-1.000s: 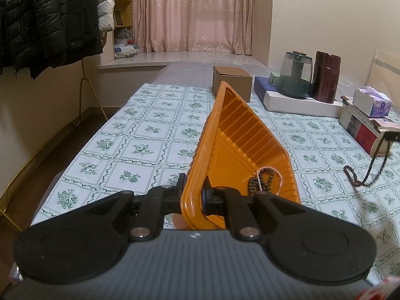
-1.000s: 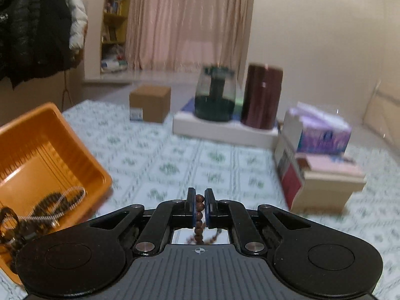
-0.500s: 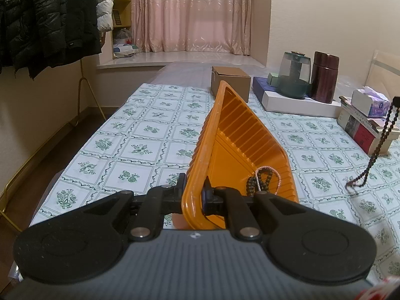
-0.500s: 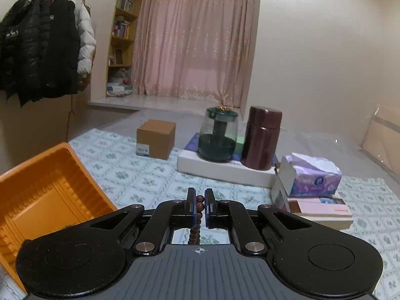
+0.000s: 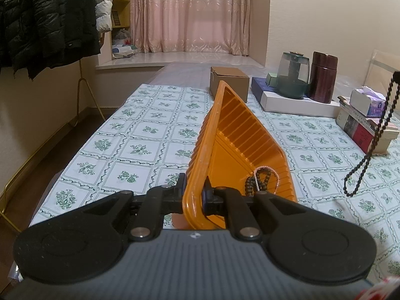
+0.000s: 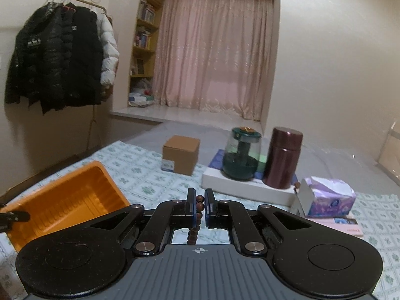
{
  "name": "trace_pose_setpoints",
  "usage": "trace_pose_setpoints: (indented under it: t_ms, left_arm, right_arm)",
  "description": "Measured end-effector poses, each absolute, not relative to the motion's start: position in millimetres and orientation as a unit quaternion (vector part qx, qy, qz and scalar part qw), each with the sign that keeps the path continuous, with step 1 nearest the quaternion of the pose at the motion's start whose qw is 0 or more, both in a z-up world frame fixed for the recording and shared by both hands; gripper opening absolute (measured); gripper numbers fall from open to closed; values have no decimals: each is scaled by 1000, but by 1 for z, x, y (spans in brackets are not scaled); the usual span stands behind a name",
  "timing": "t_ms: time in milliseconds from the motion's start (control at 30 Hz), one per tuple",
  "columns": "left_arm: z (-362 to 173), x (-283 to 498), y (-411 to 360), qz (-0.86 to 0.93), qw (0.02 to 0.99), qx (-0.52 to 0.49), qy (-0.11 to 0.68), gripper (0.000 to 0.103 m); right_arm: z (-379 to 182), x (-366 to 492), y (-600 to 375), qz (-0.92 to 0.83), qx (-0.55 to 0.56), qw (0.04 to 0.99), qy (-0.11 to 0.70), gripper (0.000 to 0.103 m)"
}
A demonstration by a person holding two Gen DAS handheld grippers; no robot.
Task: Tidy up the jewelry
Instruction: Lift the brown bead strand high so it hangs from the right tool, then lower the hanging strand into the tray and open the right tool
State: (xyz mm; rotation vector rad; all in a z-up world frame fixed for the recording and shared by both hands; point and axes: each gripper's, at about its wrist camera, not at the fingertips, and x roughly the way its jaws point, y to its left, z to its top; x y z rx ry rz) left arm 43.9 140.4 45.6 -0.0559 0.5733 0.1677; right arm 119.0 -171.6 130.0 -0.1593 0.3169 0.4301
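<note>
My left gripper [image 5: 193, 191] is shut on the near rim of an orange tray [image 5: 240, 137], which is tilted up. A dark bead bracelet [image 5: 260, 181] and a pink pearl strand [image 5: 273, 172] lie in its low corner. My right gripper [image 6: 199, 203] is shut on a brown bead string [image 6: 196, 221], which hangs below it. In the left wrist view that bead string [image 5: 372, 147] dangles in the air to the right of the tray, clear of the tablecloth. The orange tray [image 6: 67, 200] is at lower left in the right wrist view.
A cardboard box [image 5: 228, 83] stands behind the tray. A white flat box [image 5: 297, 102] carries a green glass jar [image 5: 293, 78] and a maroon canister [image 5: 322, 77]. A tissue box [image 5: 366, 101] sits on stacked books [image 5: 362, 131]. Coats [image 5: 42, 17] hang at left.
My right gripper has risen with the bead string; the string has lifted off the tablecloth and now hangs free. The left gripper and tray have stayed almost still.
</note>
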Motion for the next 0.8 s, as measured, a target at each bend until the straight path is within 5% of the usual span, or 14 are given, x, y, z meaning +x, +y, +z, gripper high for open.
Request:
trace_pose_setpoints:
  t_ms: [800]
  left_arm:
    - [46,45,138,81,956,-28,282,10]
  right_arm:
    - [170,128,-58,368,-57,917,141,6]
